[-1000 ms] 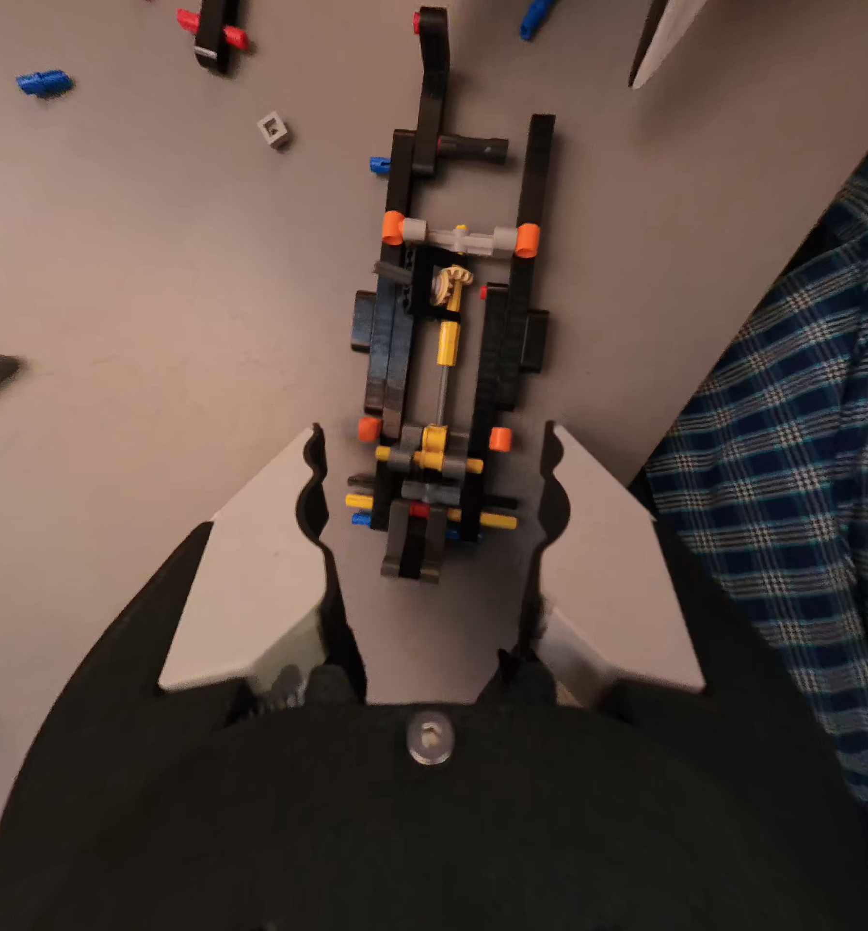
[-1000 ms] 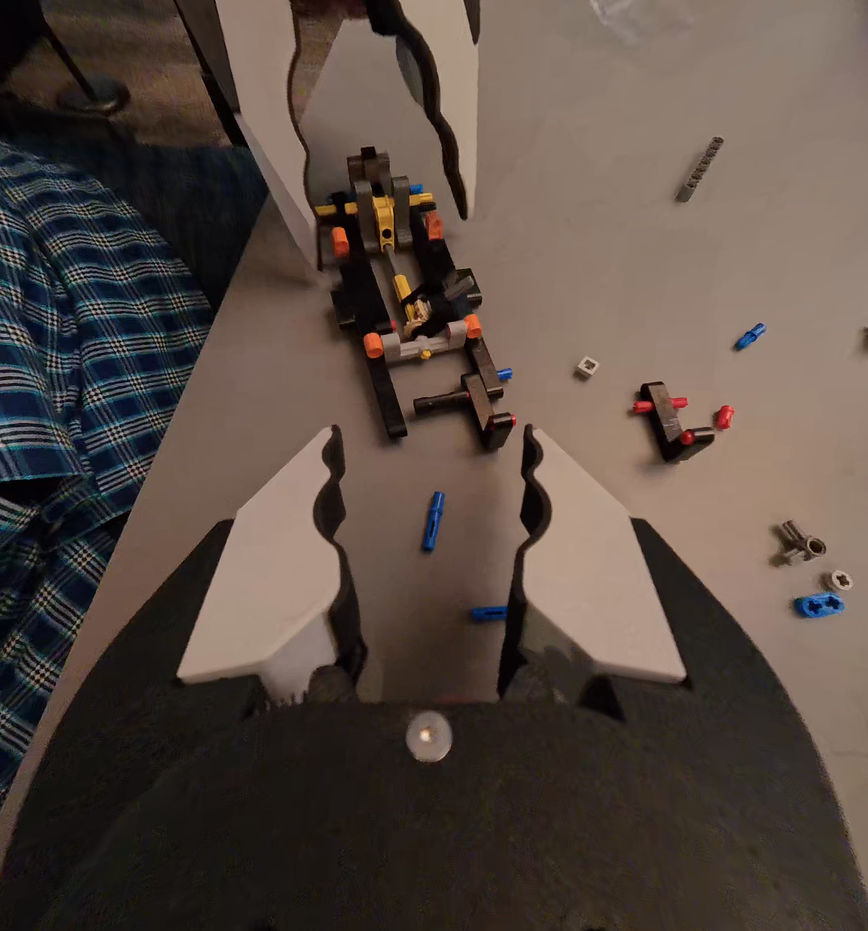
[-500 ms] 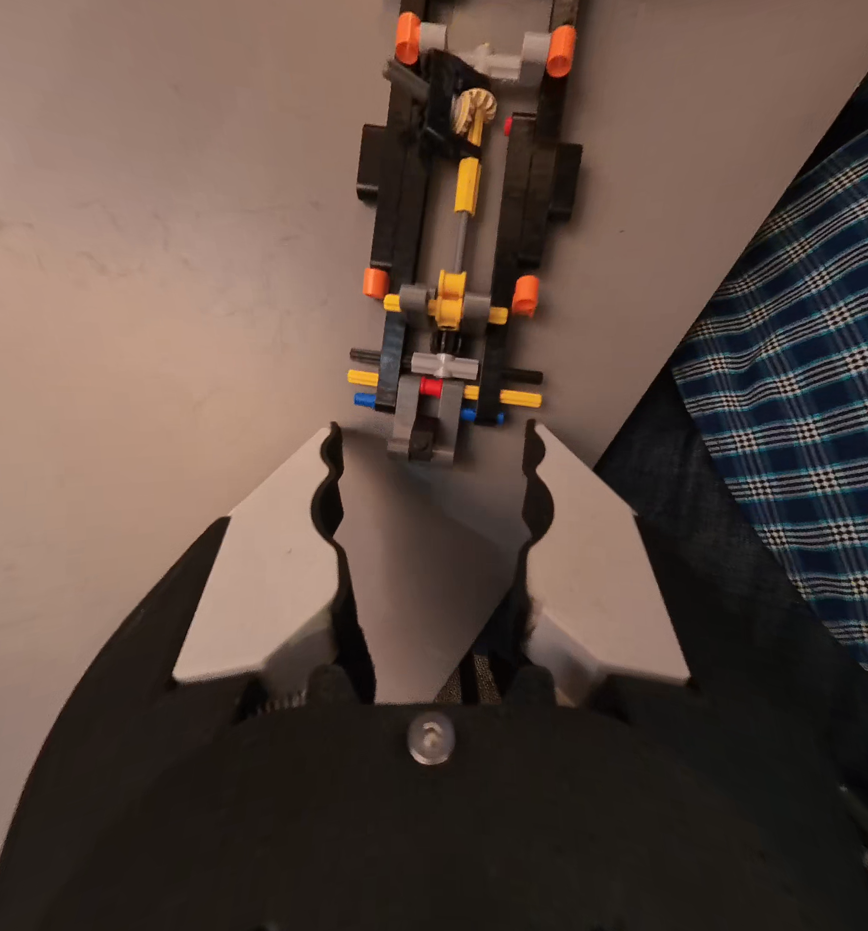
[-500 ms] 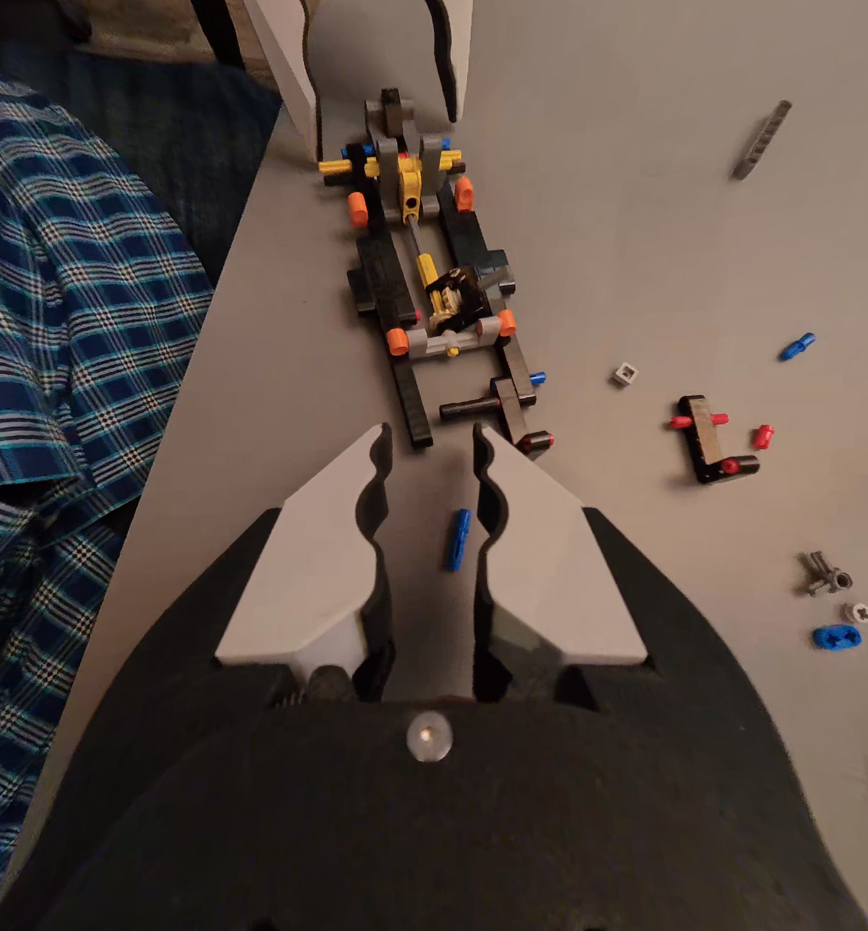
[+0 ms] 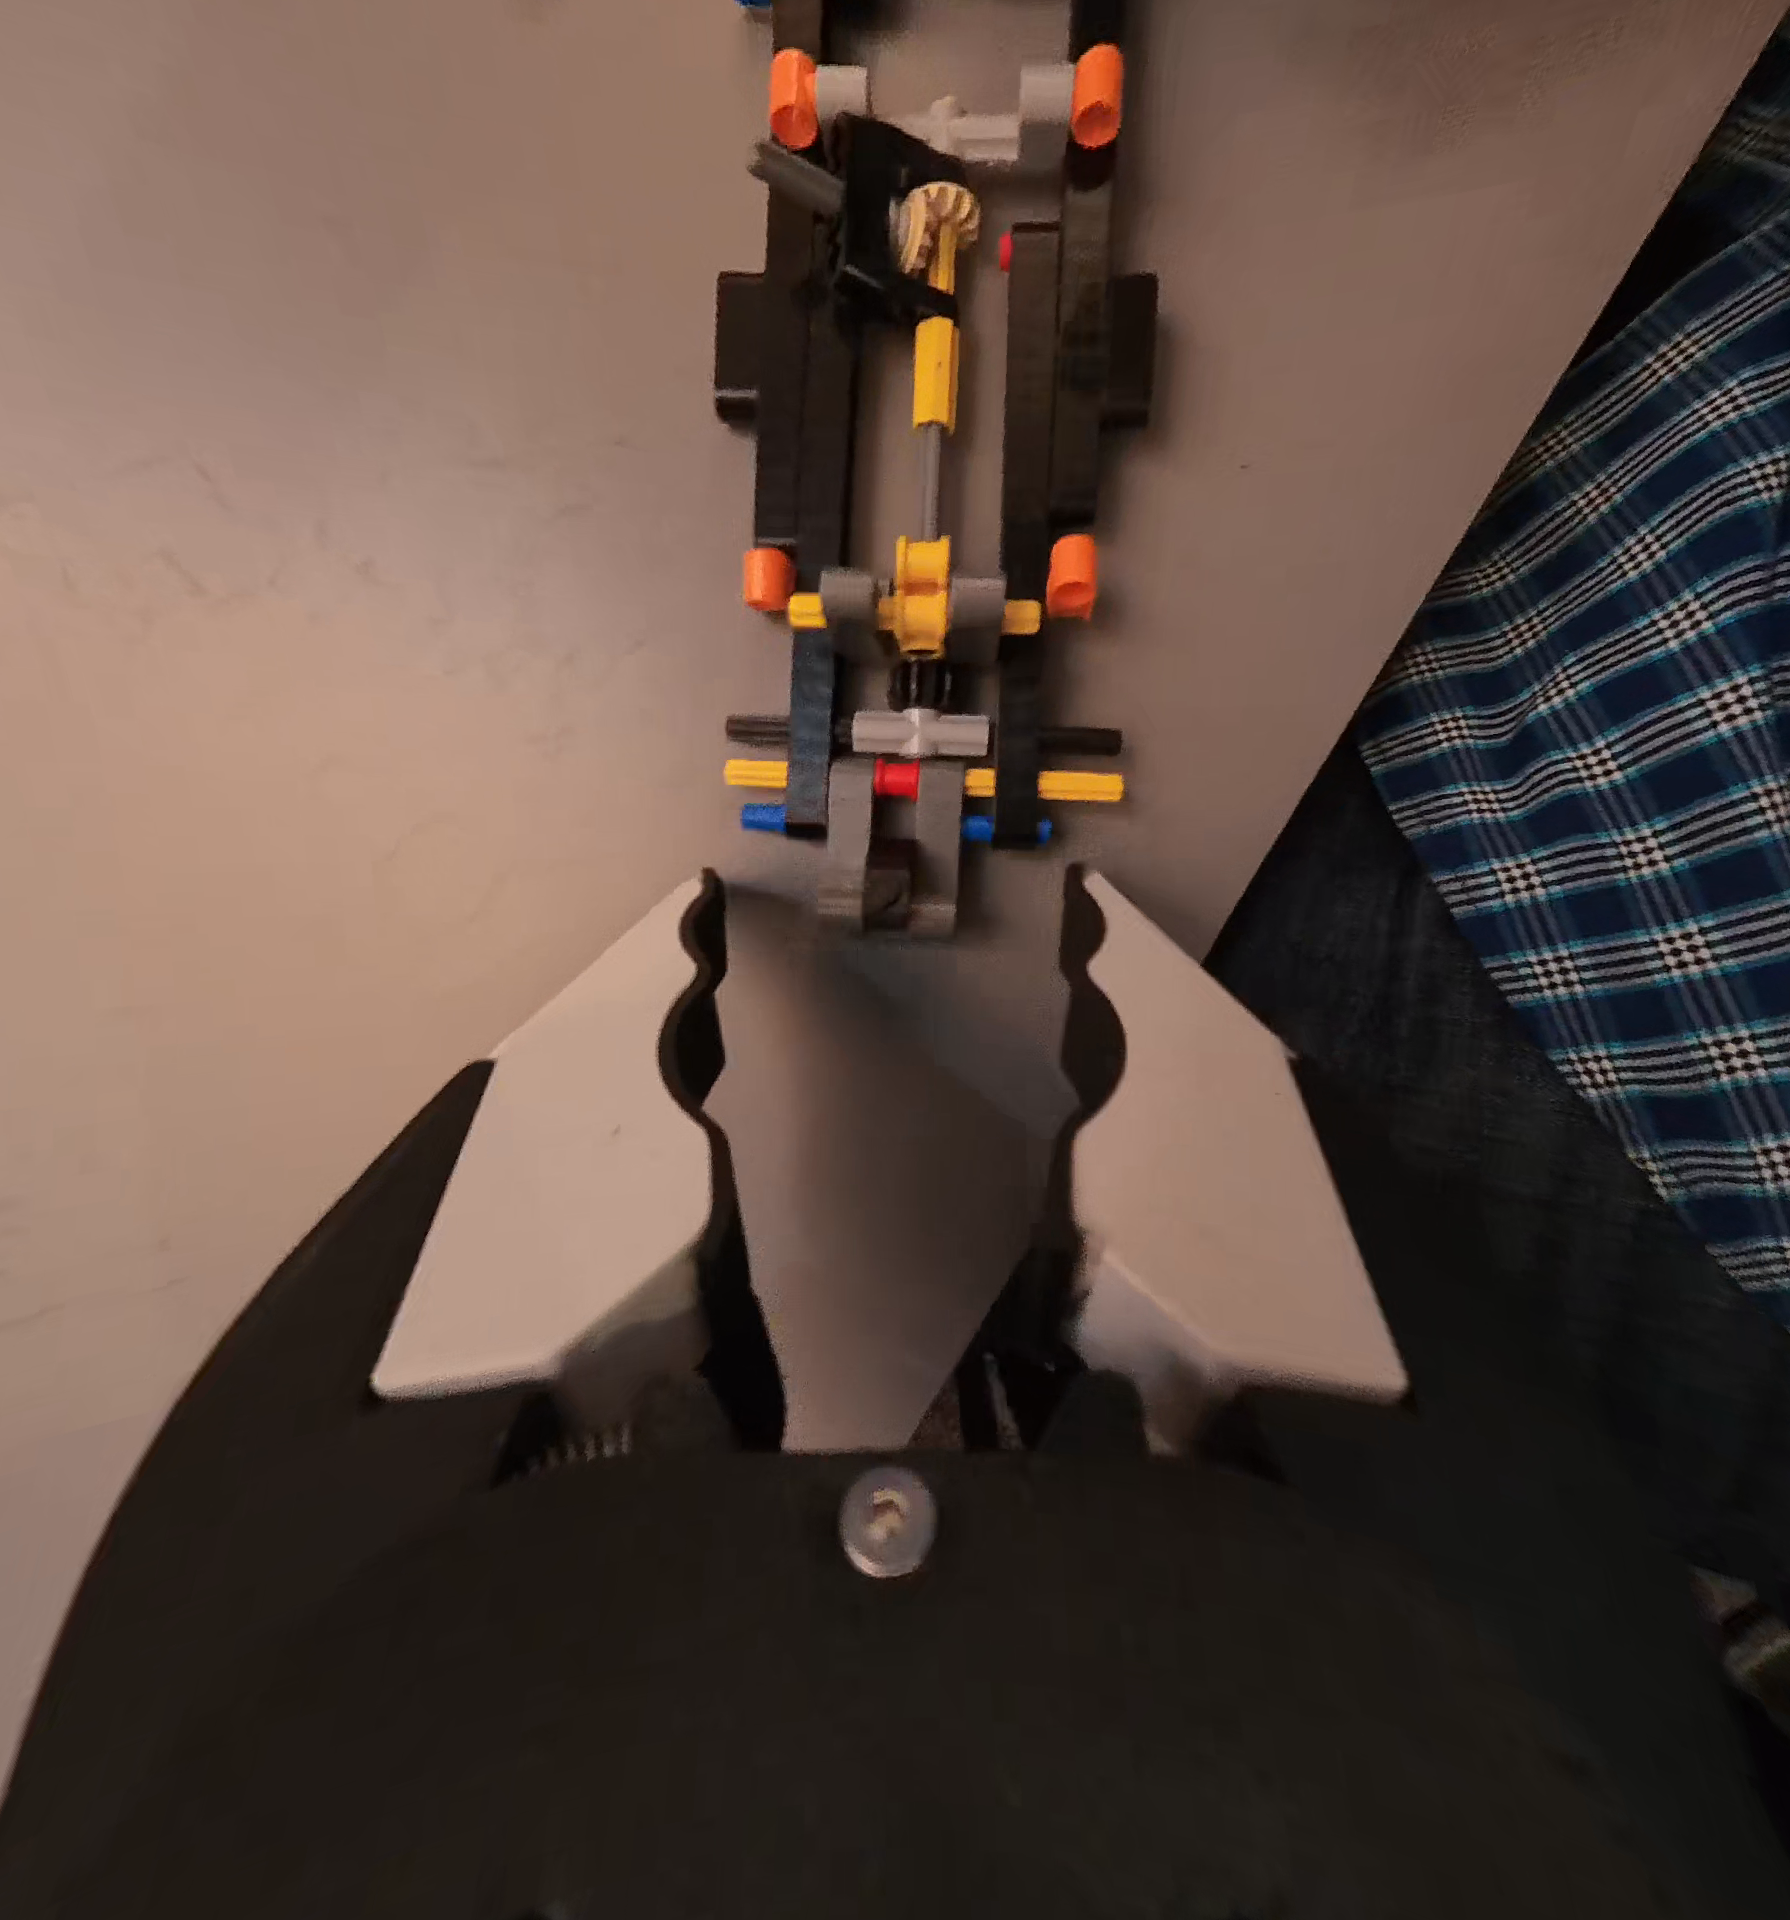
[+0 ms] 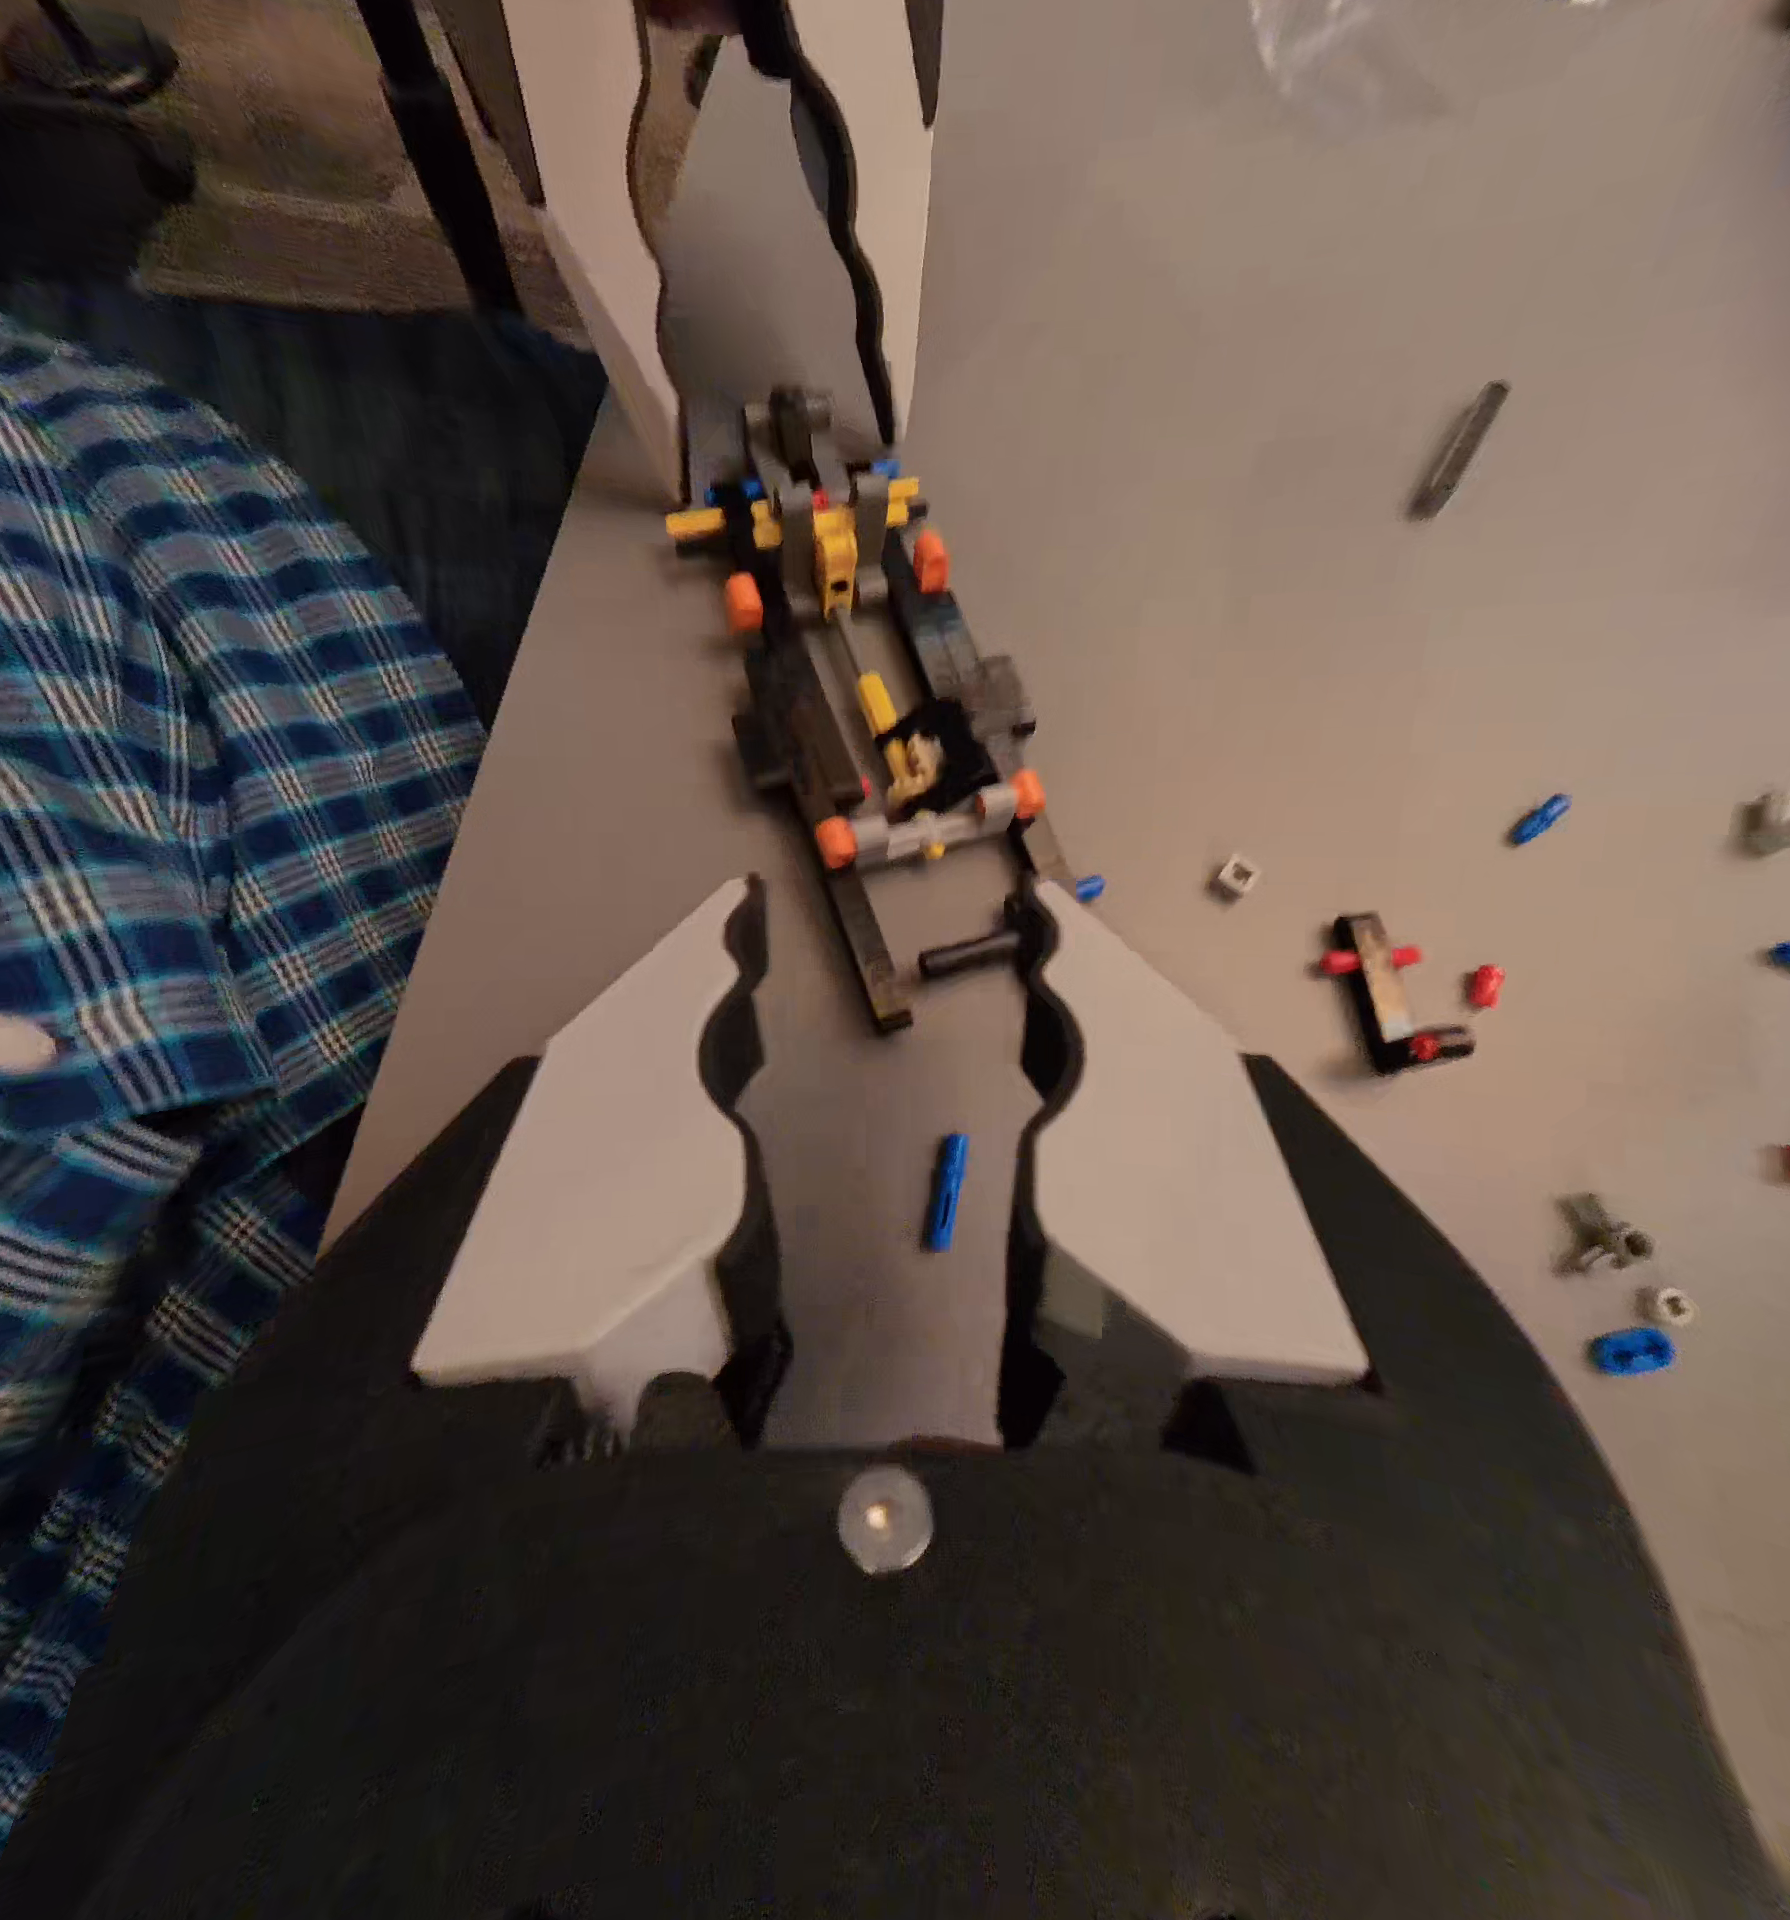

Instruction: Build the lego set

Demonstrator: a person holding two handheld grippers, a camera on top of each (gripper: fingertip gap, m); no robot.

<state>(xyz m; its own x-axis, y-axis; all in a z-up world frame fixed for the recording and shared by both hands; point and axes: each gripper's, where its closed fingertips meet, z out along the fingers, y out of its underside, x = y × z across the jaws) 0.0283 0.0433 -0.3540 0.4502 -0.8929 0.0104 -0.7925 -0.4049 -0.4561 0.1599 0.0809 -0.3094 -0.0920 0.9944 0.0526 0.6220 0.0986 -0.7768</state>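
Both the left gripper and right gripper gape empty beside the lego chassis (no legible writing).

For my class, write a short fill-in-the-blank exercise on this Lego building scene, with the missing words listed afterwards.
1. A loose ____ pin lies on the table between the fingers of the right gripper.
2. Both the right gripper and the left gripper are ____, holding nothing.
3. Four ____ bushes, like this one, sit at the outer sides of the black Lego chassis.
4. The loose L-shaped black piece carries ____ pins.

Missing words: blue; open; orange; red
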